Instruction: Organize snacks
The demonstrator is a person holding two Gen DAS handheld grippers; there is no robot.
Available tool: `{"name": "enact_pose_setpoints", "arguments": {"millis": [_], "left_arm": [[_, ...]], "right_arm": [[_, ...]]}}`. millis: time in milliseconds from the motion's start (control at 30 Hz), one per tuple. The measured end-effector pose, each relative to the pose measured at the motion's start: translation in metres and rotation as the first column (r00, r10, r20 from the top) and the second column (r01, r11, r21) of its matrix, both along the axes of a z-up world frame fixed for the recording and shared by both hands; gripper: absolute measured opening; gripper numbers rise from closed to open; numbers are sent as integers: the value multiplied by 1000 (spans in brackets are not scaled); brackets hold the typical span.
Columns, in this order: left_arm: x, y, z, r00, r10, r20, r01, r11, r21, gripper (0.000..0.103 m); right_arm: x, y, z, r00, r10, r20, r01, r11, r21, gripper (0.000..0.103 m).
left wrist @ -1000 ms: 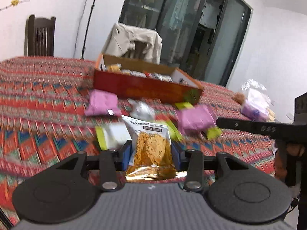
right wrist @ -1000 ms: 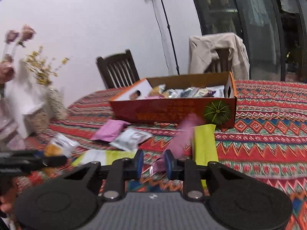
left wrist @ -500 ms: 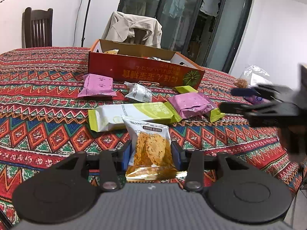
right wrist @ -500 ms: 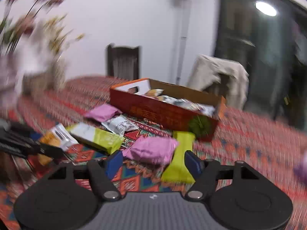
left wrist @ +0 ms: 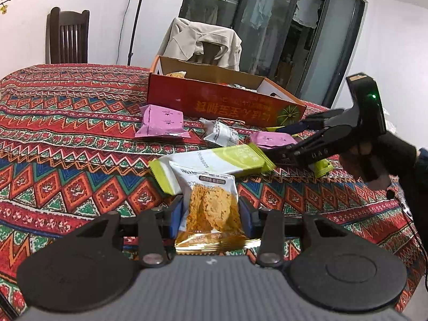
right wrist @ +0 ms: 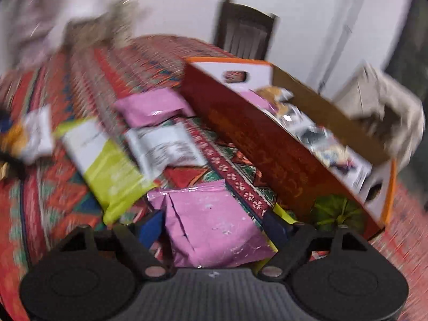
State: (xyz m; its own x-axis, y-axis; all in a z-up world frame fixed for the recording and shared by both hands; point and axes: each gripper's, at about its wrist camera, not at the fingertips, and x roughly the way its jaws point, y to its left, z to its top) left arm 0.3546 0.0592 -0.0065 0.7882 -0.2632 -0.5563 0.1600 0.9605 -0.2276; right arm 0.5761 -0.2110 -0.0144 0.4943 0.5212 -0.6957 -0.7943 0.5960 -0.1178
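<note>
My left gripper [left wrist: 211,211] is shut on a white and gold cracker packet [left wrist: 210,206], held above the cloth. My right gripper [right wrist: 214,227] is open, its fingers on either side of a pink snack packet [right wrist: 214,224] lying on the table; it shows from the side in the left wrist view [left wrist: 291,139]. The red cardboard box [left wrist: 222,101] with several snacks inside stands behind. A second pink packet [left wrist: 161,121], a white packet [left wrist: 222,133] and a long green and white packet [left wrist: 214,161] lie on the cloth.
The patterned tablecloth [left wrist: 67,139] covers the table. A wooden chair [left wrist: 67,37] and a chair with a beige jacket [left wrist: 203,41] stand behind it. A green packet [left wrist: 322,165] lies under the right gripper. The right wrist view is motion blurred.
My right gripper has opened and swung down around the pink packet on the table. My left gripper has kept its hold on the cracker packet and shifted little.
</note>
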Motion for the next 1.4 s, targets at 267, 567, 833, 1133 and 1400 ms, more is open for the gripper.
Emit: {"name": "enact_pose_setpoints", "arguments": {"millis": [267,567,833,1133,1400], "left_arm": [[-3,-4,0,1000,-8,-4,8,1000,4,44],[-18,-29,8,997,-72,7,72,997,16,44],[-20,-52,8,992,-125,5,125,992,17,44],[-4,-39,24,993,-116,24,116,993,-3,44],[99,-20,95,975,-145,167,144,989,21,44]], "right_arm": [[-21,-14,-13,987,-122,-107,139,977,160,62],[-135,-55,-20,927,-344,-152,373,890,263,60],[-189,-80,-22,899,-400,-177,437,842,317,59],[-182,-86,-17,899,-402,-175,439,826,353,59],[-122,-95,41,916,-396,-69,384,811,441,59]]}}
